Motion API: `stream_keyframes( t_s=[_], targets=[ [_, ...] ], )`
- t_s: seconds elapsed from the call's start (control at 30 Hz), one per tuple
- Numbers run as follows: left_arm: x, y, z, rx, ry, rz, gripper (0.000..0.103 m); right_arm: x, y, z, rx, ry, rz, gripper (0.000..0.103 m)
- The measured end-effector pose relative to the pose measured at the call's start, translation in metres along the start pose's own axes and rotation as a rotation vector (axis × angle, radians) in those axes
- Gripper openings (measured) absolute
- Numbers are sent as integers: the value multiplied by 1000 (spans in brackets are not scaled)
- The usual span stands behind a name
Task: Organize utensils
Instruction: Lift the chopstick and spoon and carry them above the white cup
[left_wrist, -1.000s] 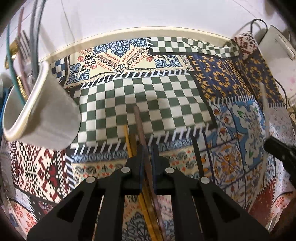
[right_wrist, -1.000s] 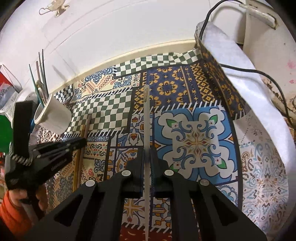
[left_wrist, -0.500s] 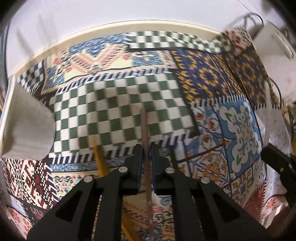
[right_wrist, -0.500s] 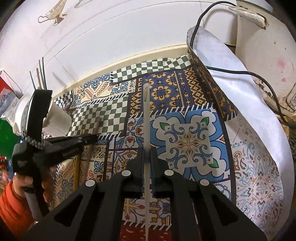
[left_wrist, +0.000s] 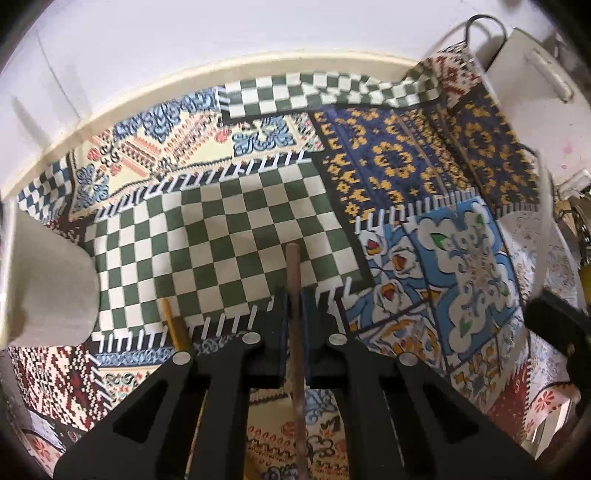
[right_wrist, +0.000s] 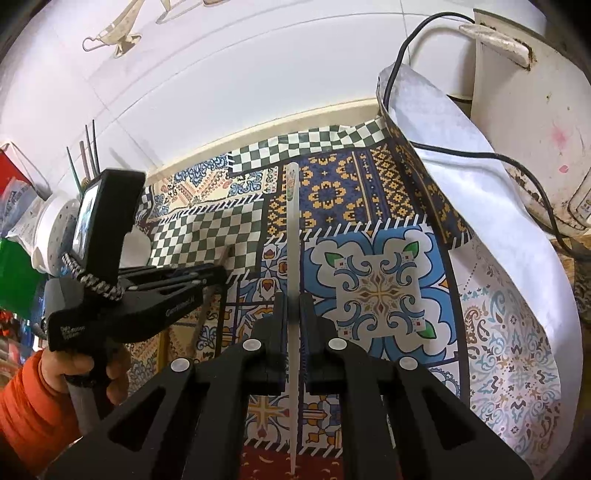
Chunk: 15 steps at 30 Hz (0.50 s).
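Observation:
My left gripper (left_wrist: 293, 295) holds a brown chopstick (left_wrist: 293, 262) between its jaws, which are closing on it; the stick points up over the green checked patch. A yellow chopstick (left_wrist: 173, 326) lies on the cloth to its left. The white cup (left_wrist: 48, 288) sits at the left edge, tilted. My right gripper (right_wrist: 293, 299) is shut on a long white chopstick (right_wrist: 291, 221) above the blue flower tile. In the right wrist view the left gripper (right_wrist: 219, 275) hovers at the left, held by a hand (right_wrist: 81, 373) in an orange sleeve.
A patterned cloth (left_wrist: 388, 162) covers the table up to the white wall. Several thin sticks (right_wrist: 88, 155) rise behind the left gripper's camera box. A white appliance (right_wrist: 535, 110) with a black cable (right_wrist: 480, 155) stands at the right, and the cloth folds up against it.
The left gripper moved right, away from the cup, with the brown chopstick; the yellow one stayed on the cloth. The right gripper held still with the white chopstick.

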<state>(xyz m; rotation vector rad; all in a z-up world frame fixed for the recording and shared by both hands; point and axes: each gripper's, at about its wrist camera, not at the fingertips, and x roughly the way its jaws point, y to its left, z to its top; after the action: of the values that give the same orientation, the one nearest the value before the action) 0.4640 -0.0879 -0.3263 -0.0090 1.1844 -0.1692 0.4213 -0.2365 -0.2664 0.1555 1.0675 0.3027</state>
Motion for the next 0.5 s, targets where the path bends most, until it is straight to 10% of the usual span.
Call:
stream_keyframes(
  t_s=[0.5],
  targets=[
    [-133,10,-51,-18,-279,14,5,-32,40,8,-82,-92,47,6]
  ],
)
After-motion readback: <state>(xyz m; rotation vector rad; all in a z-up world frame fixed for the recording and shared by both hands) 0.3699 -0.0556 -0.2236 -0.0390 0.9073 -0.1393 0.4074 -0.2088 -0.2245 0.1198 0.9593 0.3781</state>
